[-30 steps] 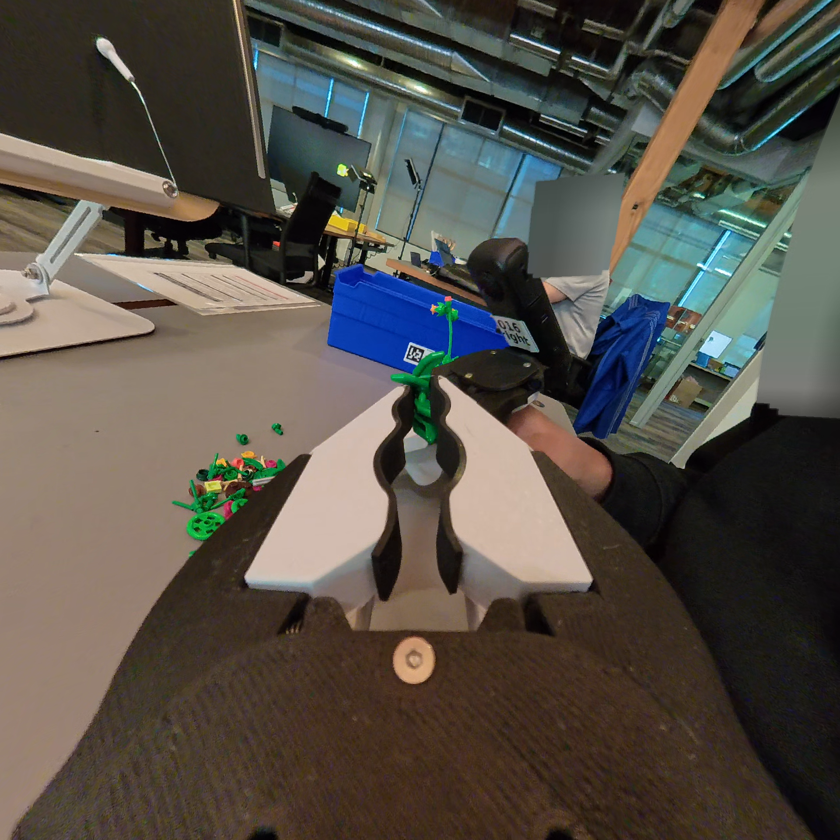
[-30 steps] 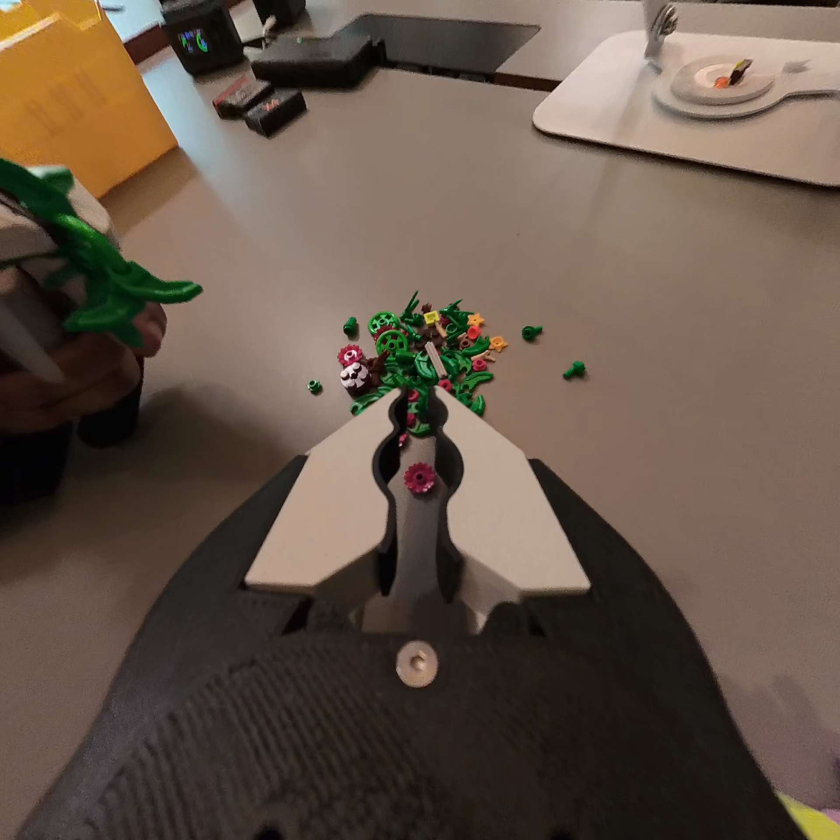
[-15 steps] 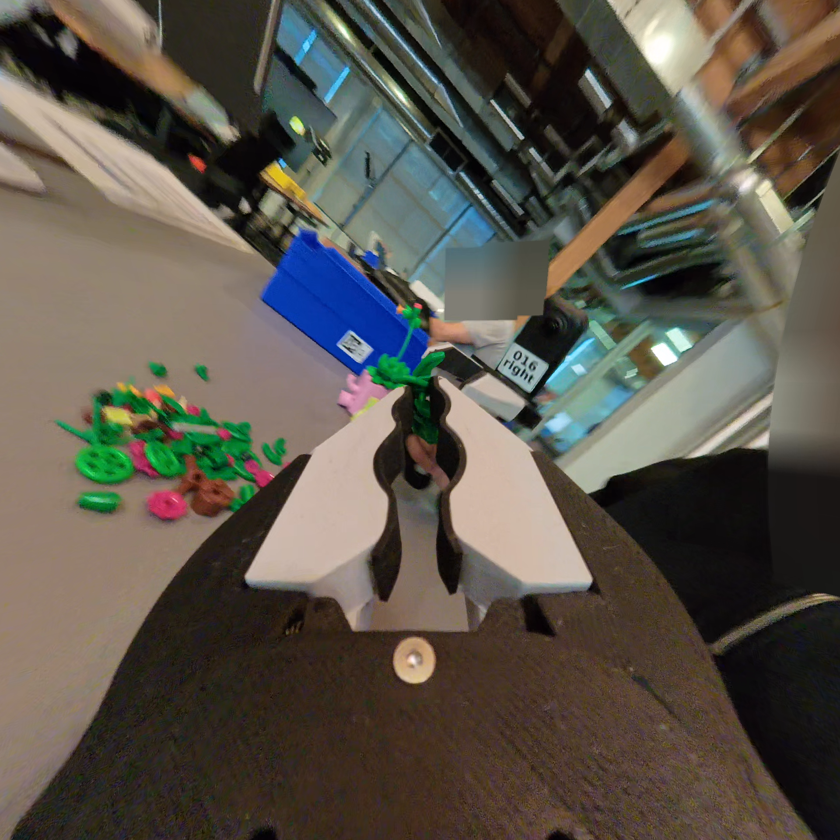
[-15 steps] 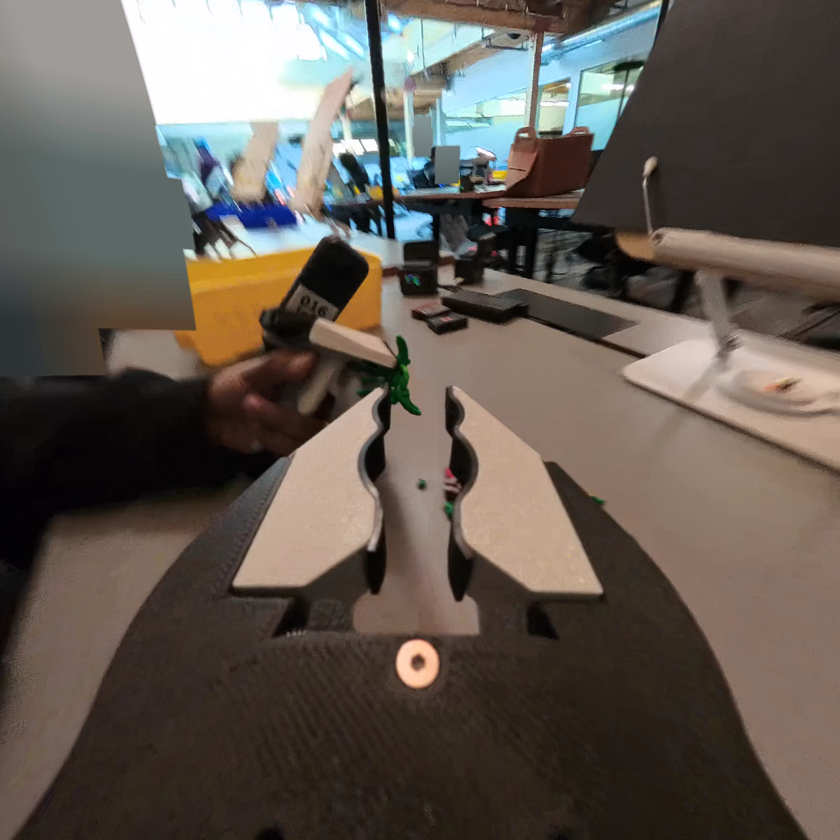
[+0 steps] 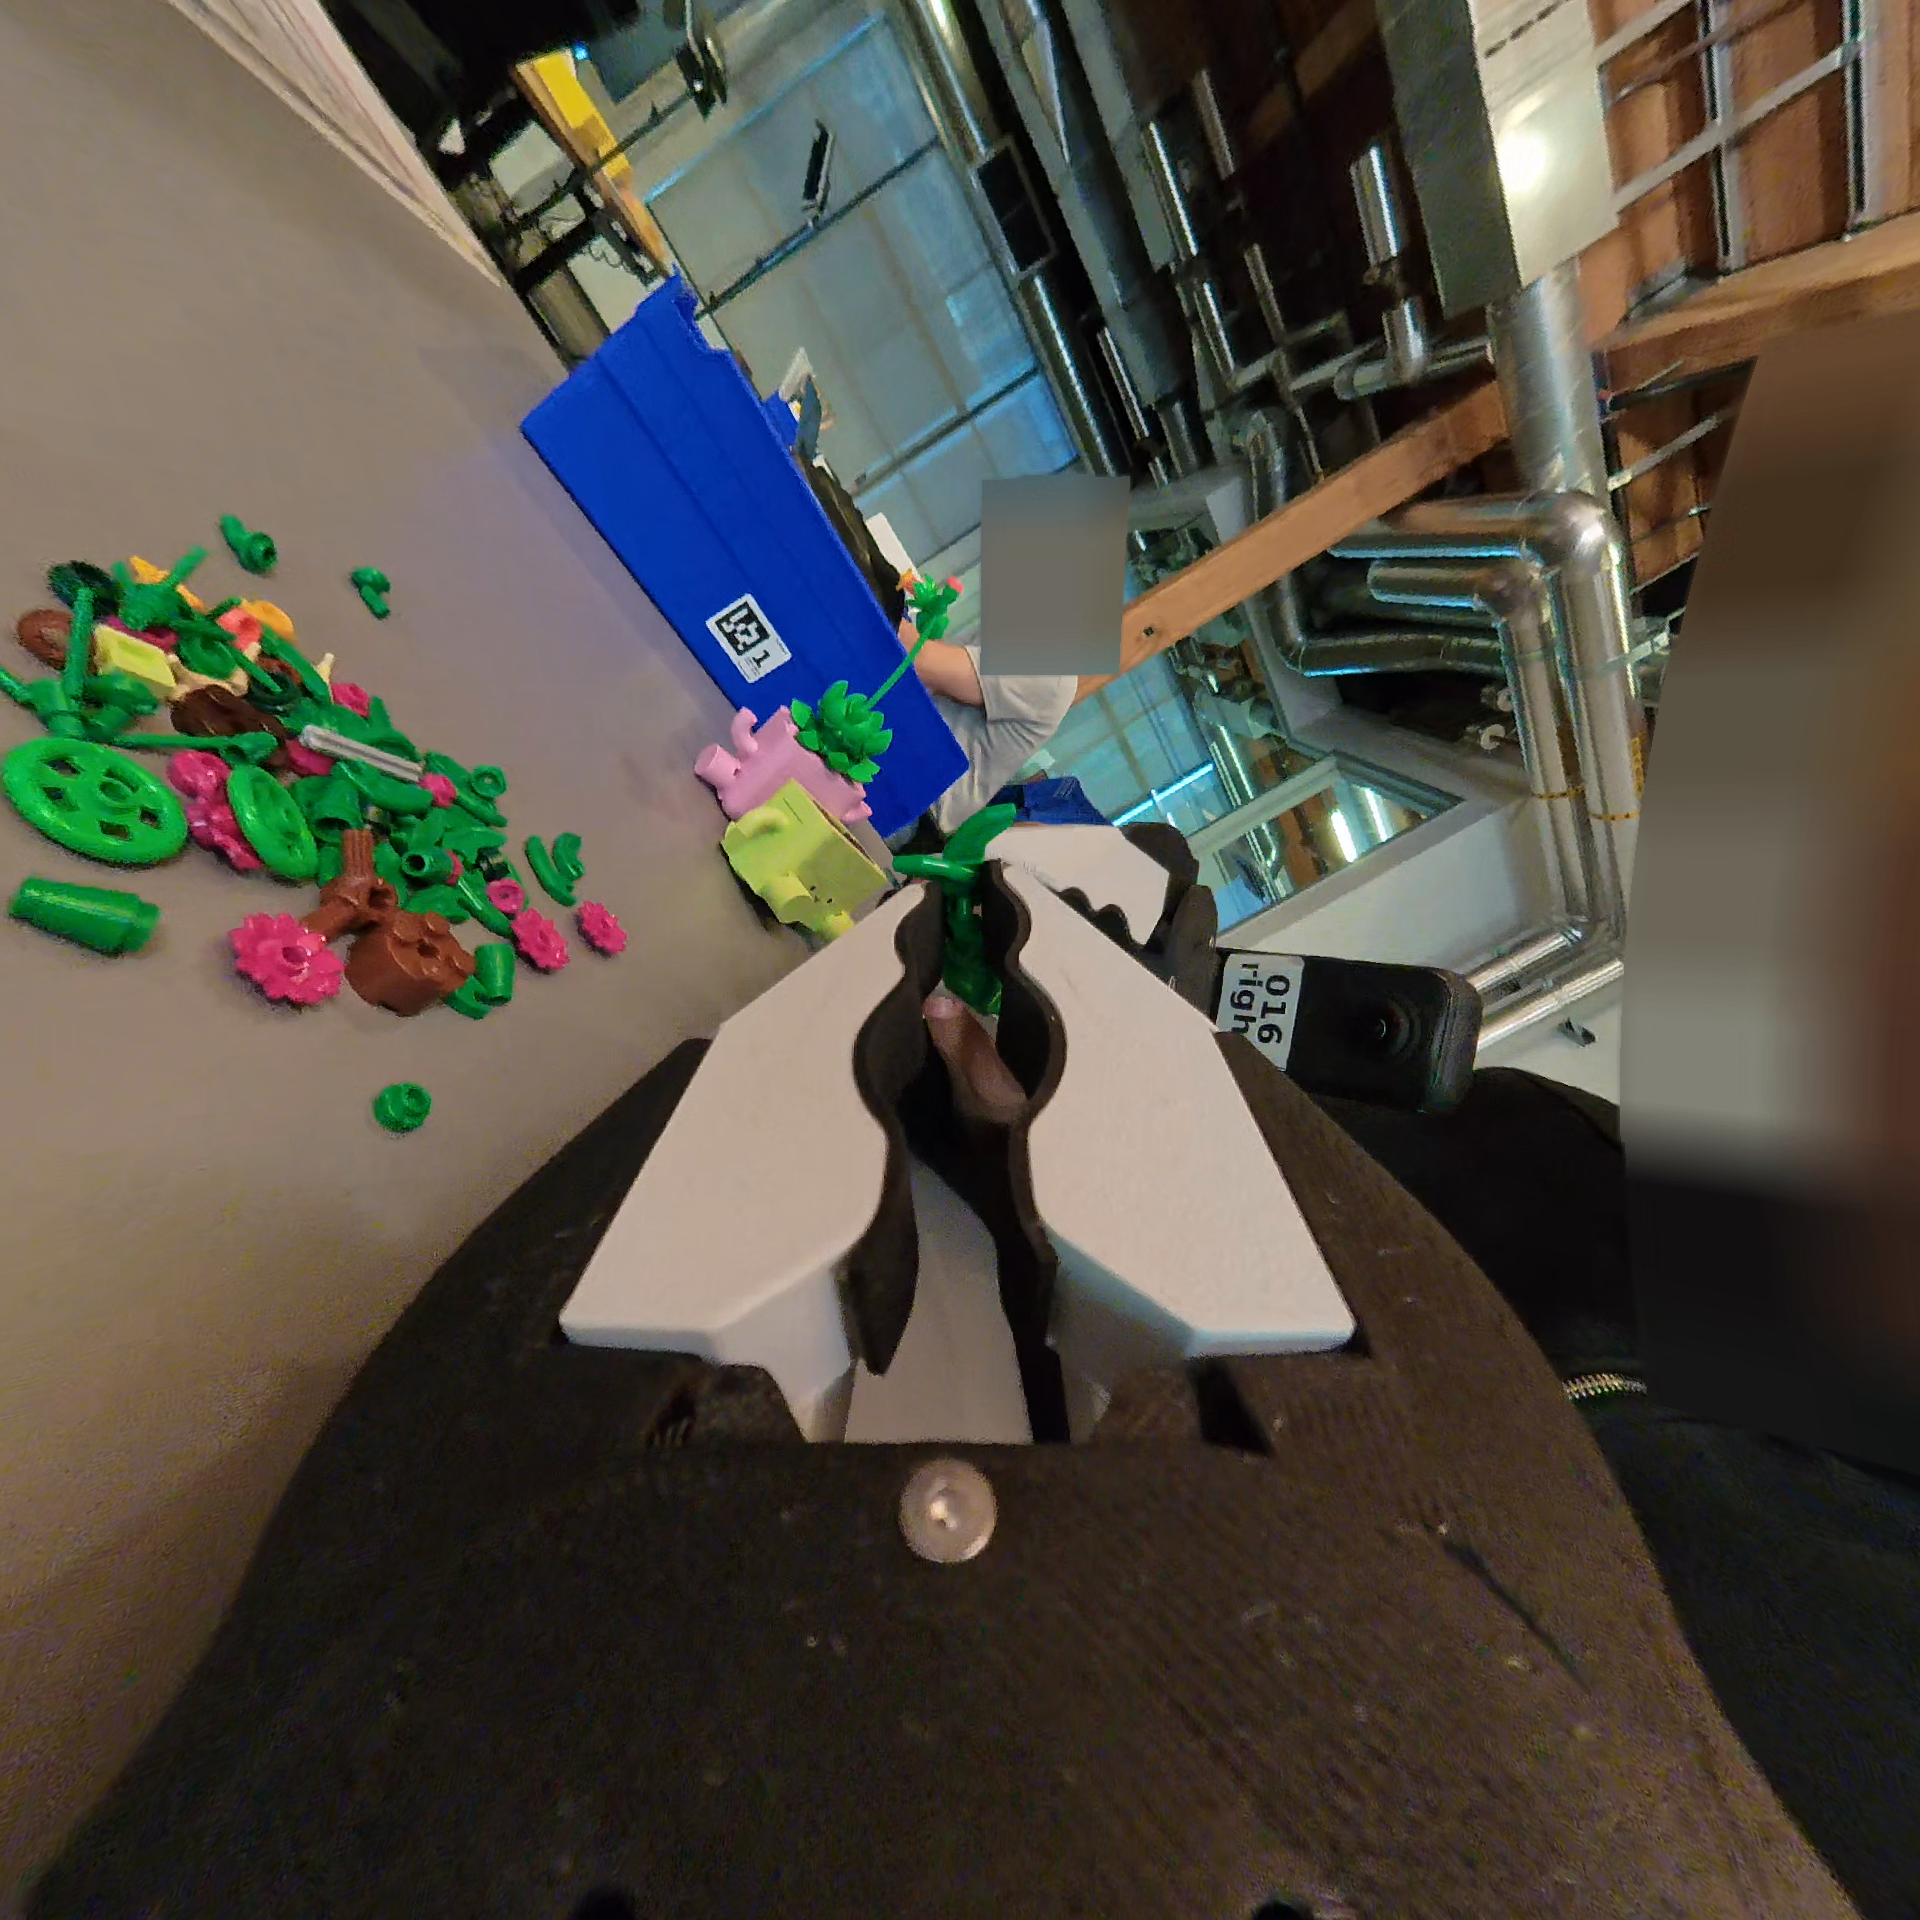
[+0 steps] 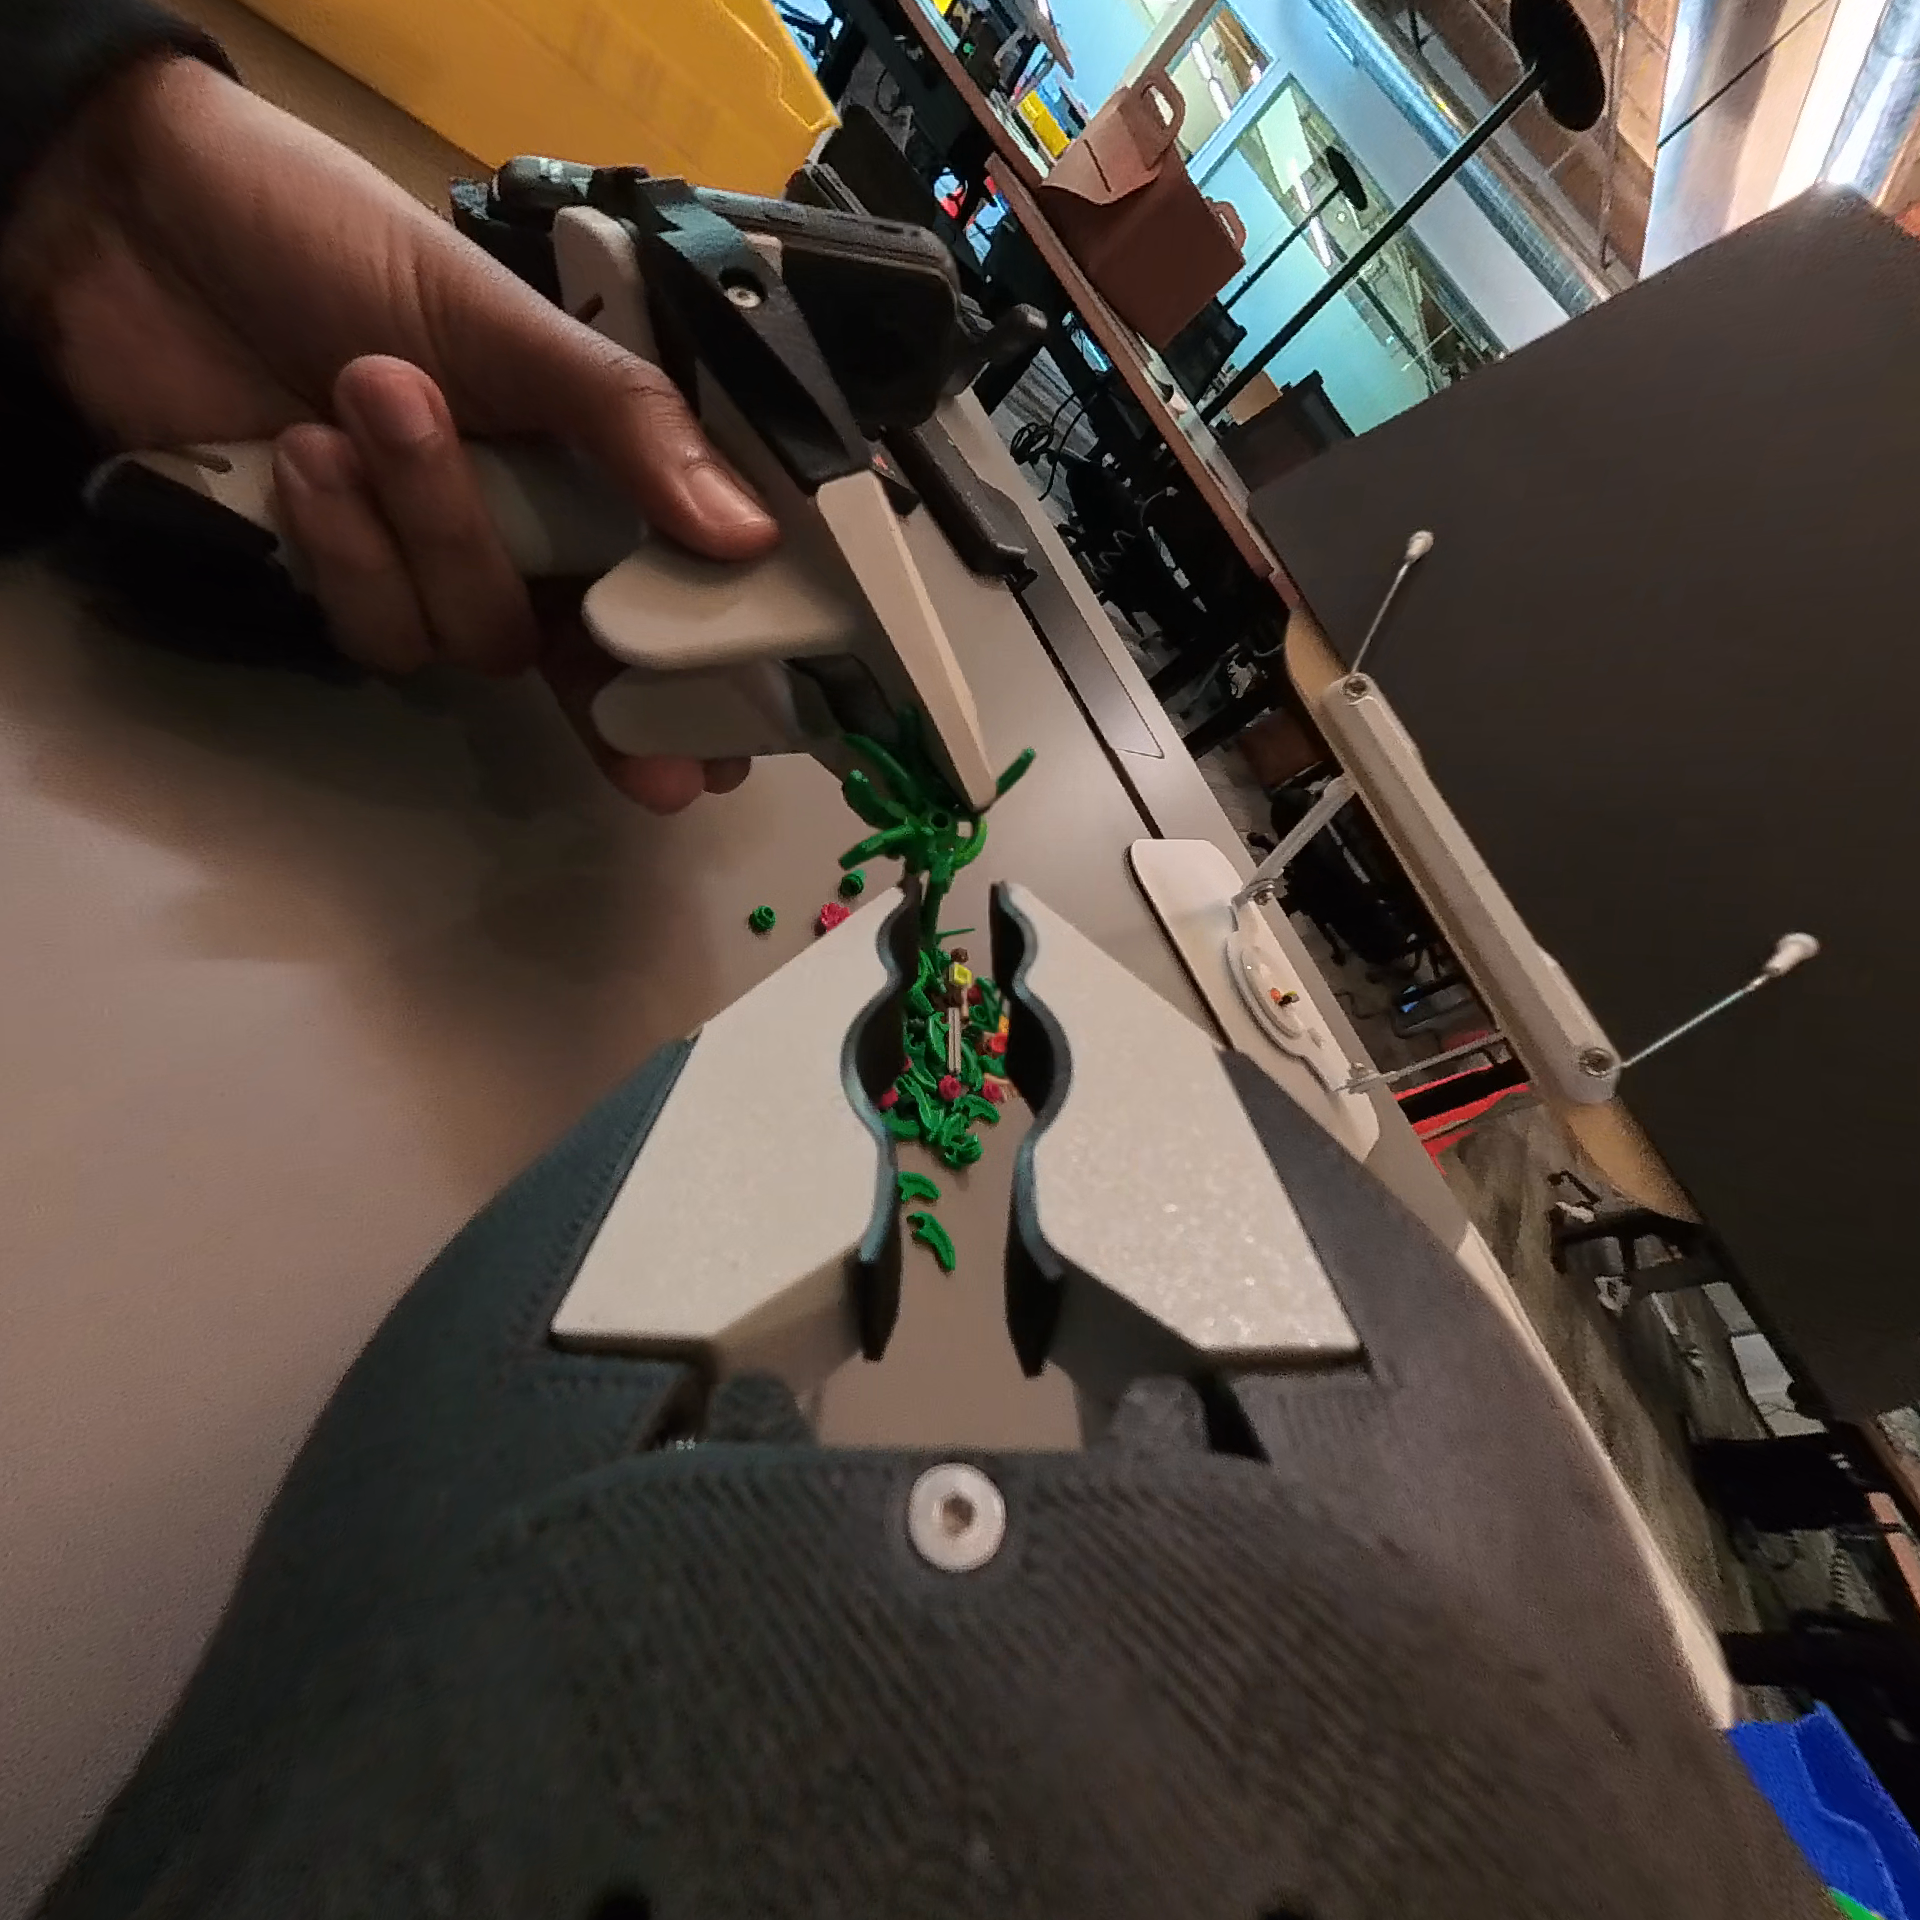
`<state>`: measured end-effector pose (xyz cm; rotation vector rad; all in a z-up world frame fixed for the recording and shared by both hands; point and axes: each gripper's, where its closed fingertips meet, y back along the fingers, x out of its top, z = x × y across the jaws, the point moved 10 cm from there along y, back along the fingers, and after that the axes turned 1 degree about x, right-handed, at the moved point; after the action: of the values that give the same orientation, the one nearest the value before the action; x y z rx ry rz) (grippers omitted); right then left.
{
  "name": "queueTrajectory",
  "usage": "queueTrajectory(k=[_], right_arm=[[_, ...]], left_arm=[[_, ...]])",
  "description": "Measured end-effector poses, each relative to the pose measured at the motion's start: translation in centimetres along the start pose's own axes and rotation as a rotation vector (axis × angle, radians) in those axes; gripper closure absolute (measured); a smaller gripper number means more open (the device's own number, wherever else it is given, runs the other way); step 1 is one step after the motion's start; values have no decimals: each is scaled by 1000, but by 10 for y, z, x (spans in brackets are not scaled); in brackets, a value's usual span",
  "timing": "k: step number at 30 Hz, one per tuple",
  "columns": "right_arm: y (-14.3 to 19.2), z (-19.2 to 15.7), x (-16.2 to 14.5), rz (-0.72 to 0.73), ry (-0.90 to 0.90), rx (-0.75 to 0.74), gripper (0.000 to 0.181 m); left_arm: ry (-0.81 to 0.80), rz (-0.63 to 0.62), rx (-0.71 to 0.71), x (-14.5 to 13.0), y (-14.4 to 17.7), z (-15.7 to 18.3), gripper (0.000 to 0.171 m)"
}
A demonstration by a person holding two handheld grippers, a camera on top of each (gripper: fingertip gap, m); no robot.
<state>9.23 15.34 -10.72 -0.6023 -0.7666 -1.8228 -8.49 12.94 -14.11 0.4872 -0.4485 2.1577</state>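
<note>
The left gripper [image 5: 961,904], its wavy black-lined jaws pressed together, pinches a glossy green plastic plant stem [image 5: 968,935] at its tips. The right gripper [image 6: 945,904] stands spread just beside the same sprig [image 6: 914,831], its left fingertip [image 6: 888,914] near the stalk, with nothing between its jaws. Beyond lies a heap of small toy leaves and pink flowers [image 5: 270,769] on the smooth grey table [image 5: 260,364]. The thin, slick stem could likely twist or slip if the tips meet it off-centre.
</note>
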Motion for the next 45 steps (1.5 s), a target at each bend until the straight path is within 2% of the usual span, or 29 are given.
queueTrajectory(k=[2, 7, 10, 13, 17, 22, 25, 27, 28, 31, 33, 35, 37, 39, 42, 45], right_arm=[[0, -2, 0, 10, 15, 19, 180], [3, -4, 1, 23, -11, 82, 180], [7, 7, -2, 65, -255, 262, 181], [13, 21, -8, 183, -547, 456, 181], [15, 26, -11, 306, -761, 655, 181], [14, 26, -9, 455, -1024, 1012, 181], [15, 27, -10, 506, -1128, 1123, 181], [17, 36, -16, 552, -1176, 1069, 181], [17, 40, -20, 526, -1168, 982, 181], [9, 41, -30, 302, -1021, 646, 181], [-1, 37, -38, 91, -888, 399, 180], [-13, 32, -47, -105, -788, 258, 181], [-25, 26, -55, -258, -746, 213, 181], [-32, 22, -58, -325, -739, 203, 181], [-35, 21, -58, -330, -725, 179, 180], [-33, 24, -58, -308, -709, 140, 168]], left_arm=[[5, -7, -5, 1, 1, 0, 169], [-20, -62, 0, 0, 3, 3, 169], [-34, -110, -29, -2, 2, 5, 169], [9, -141, -145, -5, -2, 7, 169], [8, -205, -271, -9, -4, 14, 169], [-149, -328, -424, -19, -8, 34, 168], [-240, -369, -478, -23, -6, 45, 169], [-301, -323, -434, -19, -2, 48, 168], [-304, -301, -425, -16, 0, 48, 168], [-341, -233, -310, -6, 7, 42, 169], [-348, -174, -186, 0, 10, 33, 169], [-353, -129, -43, 5, 12, 21, 168], [-338, -100, 87, 8, 14, 11, 168], [-312, -83, 147, 10, 16, 5, 168], [-295, -65, 163, 10, 16, 4, 168], [-301, -73, 173, 9, 15, 4, 168]])
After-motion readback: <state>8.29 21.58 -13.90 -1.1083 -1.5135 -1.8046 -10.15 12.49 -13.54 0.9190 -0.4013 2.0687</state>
